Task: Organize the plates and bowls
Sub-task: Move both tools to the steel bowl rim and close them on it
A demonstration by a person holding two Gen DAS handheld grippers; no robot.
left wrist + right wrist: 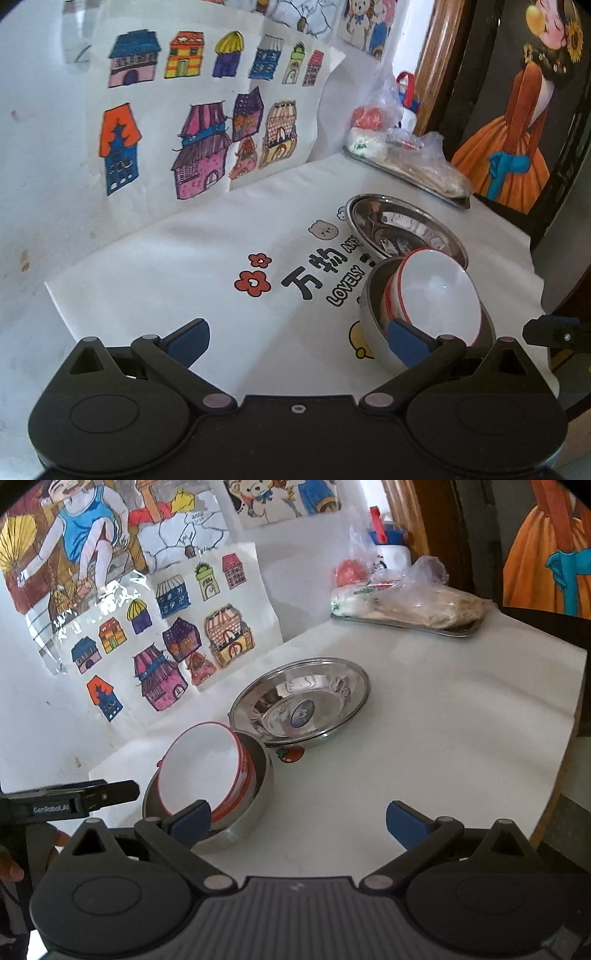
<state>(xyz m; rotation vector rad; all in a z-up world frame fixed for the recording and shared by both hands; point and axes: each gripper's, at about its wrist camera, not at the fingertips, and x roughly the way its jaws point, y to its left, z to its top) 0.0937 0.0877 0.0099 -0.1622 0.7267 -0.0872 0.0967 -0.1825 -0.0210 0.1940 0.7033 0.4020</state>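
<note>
A white bowl with a red rim (436,291) (201,766) lies tilted inside a steel bowl (376,332) (258,794) on the white table. Behind them sits a shallow steel plate (399,229) (301,701). My left gripper (299,336) is open and empty, with the bowls at its right finger. My right gripper (297,818) is open and empty, with the bowls at its left finger. Each gripper's tip shows at the edge of the other's view.
A steel tray (406,177) (406,622) with bagged food stands at the table's far corner. Coloured house drawings (192,122) (166,653) lean against the wall behind. The table edge (561,768) runs close on the right.
</note>
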